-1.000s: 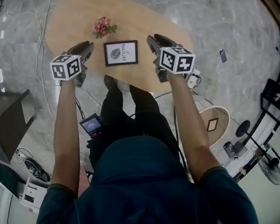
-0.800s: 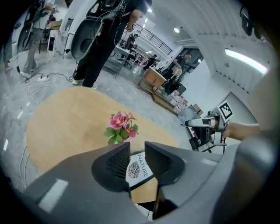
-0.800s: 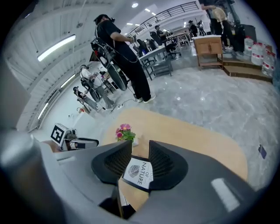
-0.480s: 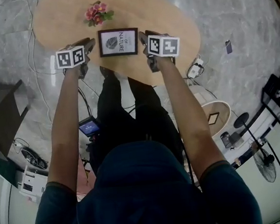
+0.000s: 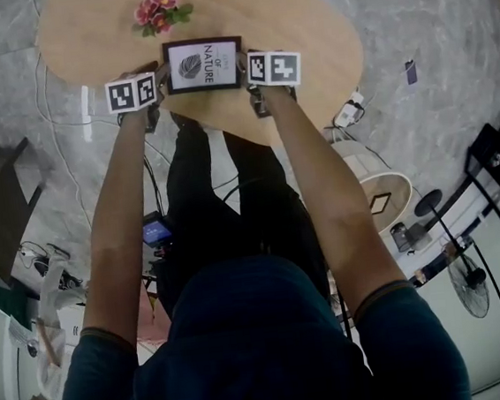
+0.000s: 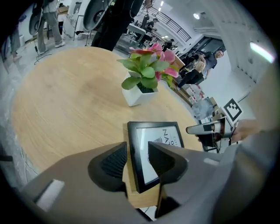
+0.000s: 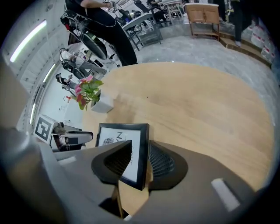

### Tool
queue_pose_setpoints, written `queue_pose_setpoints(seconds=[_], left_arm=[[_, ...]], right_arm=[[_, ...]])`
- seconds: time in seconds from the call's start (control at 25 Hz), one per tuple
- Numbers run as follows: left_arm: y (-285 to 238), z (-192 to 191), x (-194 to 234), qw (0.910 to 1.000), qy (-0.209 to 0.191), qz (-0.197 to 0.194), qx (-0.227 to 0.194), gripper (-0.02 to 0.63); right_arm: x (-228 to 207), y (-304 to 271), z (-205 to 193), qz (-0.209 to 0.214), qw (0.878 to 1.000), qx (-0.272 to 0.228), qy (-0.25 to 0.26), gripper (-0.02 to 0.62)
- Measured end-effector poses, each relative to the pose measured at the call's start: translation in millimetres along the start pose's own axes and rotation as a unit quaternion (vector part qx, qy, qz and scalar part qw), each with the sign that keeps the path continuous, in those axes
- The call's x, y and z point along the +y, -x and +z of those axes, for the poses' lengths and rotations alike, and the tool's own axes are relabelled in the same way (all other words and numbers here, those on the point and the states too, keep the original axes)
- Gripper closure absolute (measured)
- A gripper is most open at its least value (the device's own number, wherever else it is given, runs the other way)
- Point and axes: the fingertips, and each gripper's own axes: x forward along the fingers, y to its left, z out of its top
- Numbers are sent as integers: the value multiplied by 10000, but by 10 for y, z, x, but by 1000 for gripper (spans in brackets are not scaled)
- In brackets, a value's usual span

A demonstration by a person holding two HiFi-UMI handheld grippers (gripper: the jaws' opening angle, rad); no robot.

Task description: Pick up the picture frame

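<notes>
The black picture frame [image 5: 204,64] with a white leaf print is on the oval wooden table [image 5: 312,28], near its front edge. My left gripper [image 5: 155,78] is at the frame's left side and my right gripper [image 5: 250,68] at its right side. In the left gripper view the left gripper [image 6: 138,159] straddles the frame's [image 6: 153,144] left border; its jaws are opening and a thin gap shows by the outer pad. In the right gripper view the right gripper [image 7: 139,159] stands open around the frame's [image 7: 124,148] right border, wood showing beside the outer pad.
A small white pot of pink flowers [image 5: 157,9] stands just behind the frame. On the marble floor to the right are a low round stool [image 5: 384,207] with a small frame on it, a fan [image 5: 467,283] and a power strip [image 5: 347,113]. Cables trail on the left.
Both grippers have come down and inward from beside the frame. Their jaws now straddle its left and right borders. The frame has not moved on the table.
</notes>
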Motion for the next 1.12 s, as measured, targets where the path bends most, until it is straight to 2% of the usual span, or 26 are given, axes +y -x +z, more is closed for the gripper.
queue_pose_setpoints(seconds=[0.24,0.48,0.56,0.6,0.84,1.12], left_arm=[[-196,-98,92,9986,-217,432,219,433],[-255,-156,140,9958,-422,763,275,459],[-280,-183,100,9957,-478,734,300,466],[-300,-205,64,9959,-488,688,331,522],[-272,-220,3,9968,-405,563,395,531],[93,60,-167,9952,-755,617,7,532]], right_arm=[[-66,-236,-78,-137,9997,187,85,491],[-106,-371,-170,-298,9987,300,293,491],[-113,-377,-200,-368,9984,261,333,491],[-122,-384,-225,-400,9984,257,321,492],[-127,-355,-256,-440,9981,395,194,508],[74,-12,-126,-372,9993,-22,73,509]])
